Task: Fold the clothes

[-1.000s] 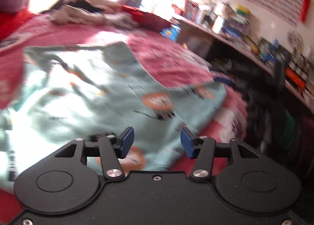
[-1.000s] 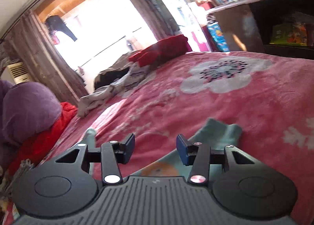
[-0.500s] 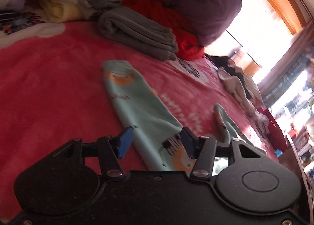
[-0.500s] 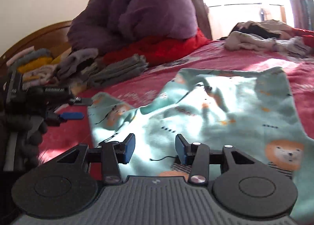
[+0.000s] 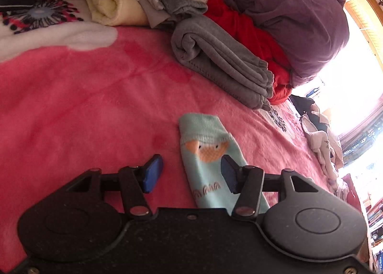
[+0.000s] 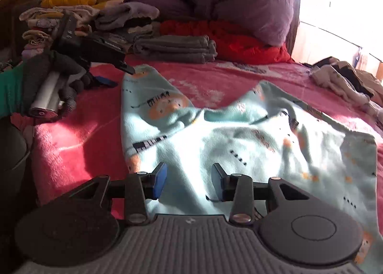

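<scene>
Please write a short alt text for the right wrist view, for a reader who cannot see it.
A mint green printed garment lies spread on a pink blanket, with the right gripper above its near edge, closing but not gripping it. At left, a gloved hand holds the left gripper at the garment's sleeve end.

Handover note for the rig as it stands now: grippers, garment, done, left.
Left gripper: open, nothing gripped, poised at the cuff of one leg of the mint printed pants, one pad over the fabric.
Right gripper: jaws closing, above the garment's near edge; no cloth visibly pinched yet.
Garment: spread, wrinkled, on the pink blanket, no fold made in it.
Done: folded stacks and folded grey towel sit by the headboard.
Left: grip, fold the pants, add to stacks. More loose clothes wait near the window.
</scene>
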`<state>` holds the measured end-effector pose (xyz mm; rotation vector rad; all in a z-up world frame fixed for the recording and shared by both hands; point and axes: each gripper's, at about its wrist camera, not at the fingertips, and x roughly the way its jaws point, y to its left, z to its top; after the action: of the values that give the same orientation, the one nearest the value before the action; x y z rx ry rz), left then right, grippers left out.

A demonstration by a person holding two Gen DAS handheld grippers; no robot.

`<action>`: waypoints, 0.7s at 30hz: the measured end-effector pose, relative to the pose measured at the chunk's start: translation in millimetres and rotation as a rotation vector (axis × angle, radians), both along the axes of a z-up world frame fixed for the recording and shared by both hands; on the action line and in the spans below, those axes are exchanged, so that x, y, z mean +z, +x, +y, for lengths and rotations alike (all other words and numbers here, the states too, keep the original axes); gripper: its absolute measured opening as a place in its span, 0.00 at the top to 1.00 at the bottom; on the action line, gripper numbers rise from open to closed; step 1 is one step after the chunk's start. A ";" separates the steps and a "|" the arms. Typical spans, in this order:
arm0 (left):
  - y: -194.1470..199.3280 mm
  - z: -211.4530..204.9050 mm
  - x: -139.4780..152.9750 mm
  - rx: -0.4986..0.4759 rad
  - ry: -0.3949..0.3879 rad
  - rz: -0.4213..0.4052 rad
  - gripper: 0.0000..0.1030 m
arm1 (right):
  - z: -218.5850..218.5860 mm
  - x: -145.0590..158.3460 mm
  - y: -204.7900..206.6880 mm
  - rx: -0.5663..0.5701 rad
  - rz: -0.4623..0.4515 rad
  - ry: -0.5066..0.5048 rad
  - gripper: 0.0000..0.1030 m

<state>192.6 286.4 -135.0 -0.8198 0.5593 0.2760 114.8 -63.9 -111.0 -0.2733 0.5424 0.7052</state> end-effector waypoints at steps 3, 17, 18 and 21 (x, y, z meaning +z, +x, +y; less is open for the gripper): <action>9.8 2.5 -1.4 -0.017 0.039 0.001 0.64 | 17.2 -8.6 -1.2 0.079 -0.016 -0.057 0.63; -8.0 0.9 18.6 0.073 0.193 0.004 0.43 | 33.4 -22.3 -7.7 0.126 -0.022 -0.188 0.64; -12.5 -3.5 23.2 0.073 0.217 -0.001 0.43 | 33.5 -21.0 -8.4 0.126 -0.025 -0.190 0.64; -22.4 -21.4 40.4 0.003 0.277 -0.036 0.45 | 32.0 -12.7 -11.6 0.129 -0.039 -0.172 0.69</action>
<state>170.2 265.0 -94.6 -0.5568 0.4734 0.3322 103.3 -31.9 -123.6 -0.4854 0.5528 0.7771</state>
